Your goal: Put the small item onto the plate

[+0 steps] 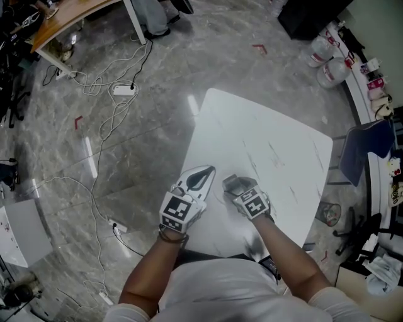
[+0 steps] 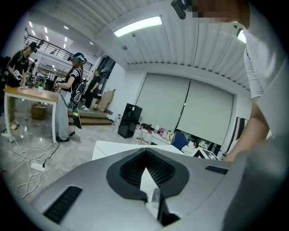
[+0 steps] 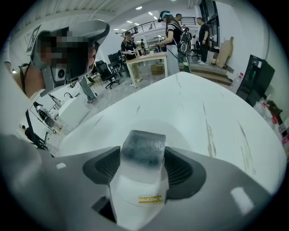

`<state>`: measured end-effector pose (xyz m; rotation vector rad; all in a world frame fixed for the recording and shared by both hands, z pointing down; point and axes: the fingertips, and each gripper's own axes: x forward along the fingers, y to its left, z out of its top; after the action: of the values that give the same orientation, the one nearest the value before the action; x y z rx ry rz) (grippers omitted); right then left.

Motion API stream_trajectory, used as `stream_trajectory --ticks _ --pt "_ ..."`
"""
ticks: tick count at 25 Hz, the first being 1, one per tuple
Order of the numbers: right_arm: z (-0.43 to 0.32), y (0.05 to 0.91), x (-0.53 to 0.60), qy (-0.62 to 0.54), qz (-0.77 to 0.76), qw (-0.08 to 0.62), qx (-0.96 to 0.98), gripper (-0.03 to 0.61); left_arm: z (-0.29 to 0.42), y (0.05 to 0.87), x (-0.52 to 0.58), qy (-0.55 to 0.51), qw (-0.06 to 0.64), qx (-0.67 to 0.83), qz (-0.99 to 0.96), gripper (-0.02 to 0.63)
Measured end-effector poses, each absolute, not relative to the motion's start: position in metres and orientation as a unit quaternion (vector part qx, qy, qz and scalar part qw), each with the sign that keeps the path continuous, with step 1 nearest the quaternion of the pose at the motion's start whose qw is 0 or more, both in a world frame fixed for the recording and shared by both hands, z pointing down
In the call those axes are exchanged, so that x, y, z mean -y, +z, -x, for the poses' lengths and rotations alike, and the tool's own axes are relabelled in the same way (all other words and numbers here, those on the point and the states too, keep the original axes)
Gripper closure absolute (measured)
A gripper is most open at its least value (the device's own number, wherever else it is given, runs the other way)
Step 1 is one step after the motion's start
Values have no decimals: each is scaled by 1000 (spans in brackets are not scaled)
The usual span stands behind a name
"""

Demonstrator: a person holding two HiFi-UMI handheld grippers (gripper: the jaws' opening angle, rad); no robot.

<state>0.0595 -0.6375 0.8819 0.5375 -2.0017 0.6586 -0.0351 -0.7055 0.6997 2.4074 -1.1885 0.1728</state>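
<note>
The right gripper (image 3: 144, 169) has its fingers clenched on the small item (image 3: 143, 146), a whitish packet with a dark grey top and a small yellow label, held just above the near part of the counter (image 1: 271, 144). Right beyond the item a pale round outline (image 3: 185, 133) shows on the counter, white on white; I cannot tell whether that is the plate. Beside it, the left gripper (image 2: 145, 155) has its fingers closed tip to tip with nothing between them. The counter is a white top with a few faint grey streaks. Around it is a glossy grey marble-look floor (image 1: 145, 144) strewn with white cables (image 1: 113, 107) and a power strip (image 1: 124, 90). A wooden desk (image 1: 69, 19) stands at the far left, with people standing (image 2: 74, 90) beside it. Water jugs (image 1: 327, 60) sit by the far right wall, and a blue chair (image 1: 368, 144) is near the counter's right edge. Pale roller blinds (image 2: 189, 108) cover the far windows under a strip light (image 2: 137, 26).
</note>
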Motion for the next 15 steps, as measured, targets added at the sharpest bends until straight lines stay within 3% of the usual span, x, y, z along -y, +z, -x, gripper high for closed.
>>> stream_trajectory --ticks 12,15 --pt "-61 859 643 233 -241 441 832 285 32 691 707 66 222 422 -877 607" --pt "-62 826 651 221 -259 400 851 333 24 676 706 65 212 418 -881 607"
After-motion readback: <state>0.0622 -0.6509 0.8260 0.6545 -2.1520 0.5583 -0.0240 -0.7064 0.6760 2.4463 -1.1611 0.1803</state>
